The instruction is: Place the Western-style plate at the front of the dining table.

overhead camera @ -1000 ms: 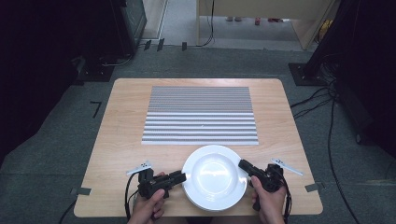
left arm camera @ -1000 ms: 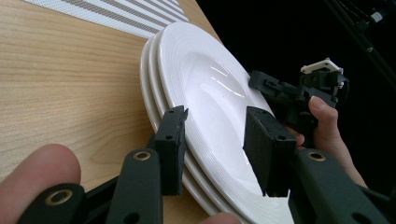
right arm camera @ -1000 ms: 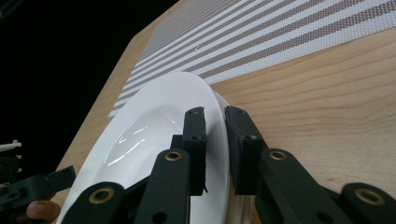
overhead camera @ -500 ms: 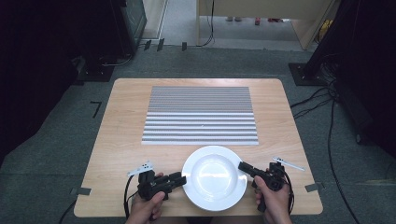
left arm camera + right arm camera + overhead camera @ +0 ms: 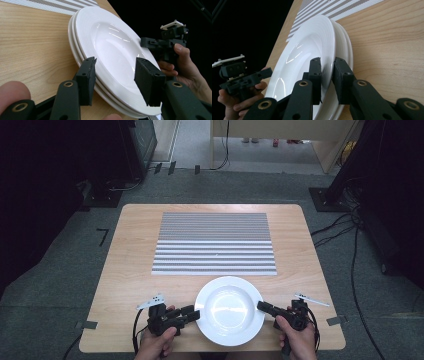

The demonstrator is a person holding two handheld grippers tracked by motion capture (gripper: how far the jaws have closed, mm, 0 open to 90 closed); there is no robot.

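Two white plates stacked at the near edge of the bench (image 5: pixel 130 270), just short of the striped mat (image 5: pixel 215 242). Top plate (image 5: pixel 229 309) pinched at its right rim by the right gripper (image 5: pixel 327 66), jaws clenched on the rim alone, one above and one slipped into the gap over the lower plate (image 5: pixel 345 47); likely done so as to part the top one from the stack. Left gripper (image 5: pixel 115 70) set at the opposite rim, jaws released and straddling both rims without pressing, having just been opening, the plates between them yet untouched by the pads. Probably a let-go on that side, or a widening to re-seat on the stack's edge; cannot tell which. In the high view, left gripper (image 5: pixel 187 314) and right gripper (image 5: pixel 264 307) low and level on either side of the plate, hands at the bench's near edge, a posture suited to a two-sided lift of something wide and slippery. Mat bare, lying just beyond; a fair guess as the place meant for the plate. Thin glazed rim and a one-sided pinch: risk of tilt or slip if raised without the left side's help.
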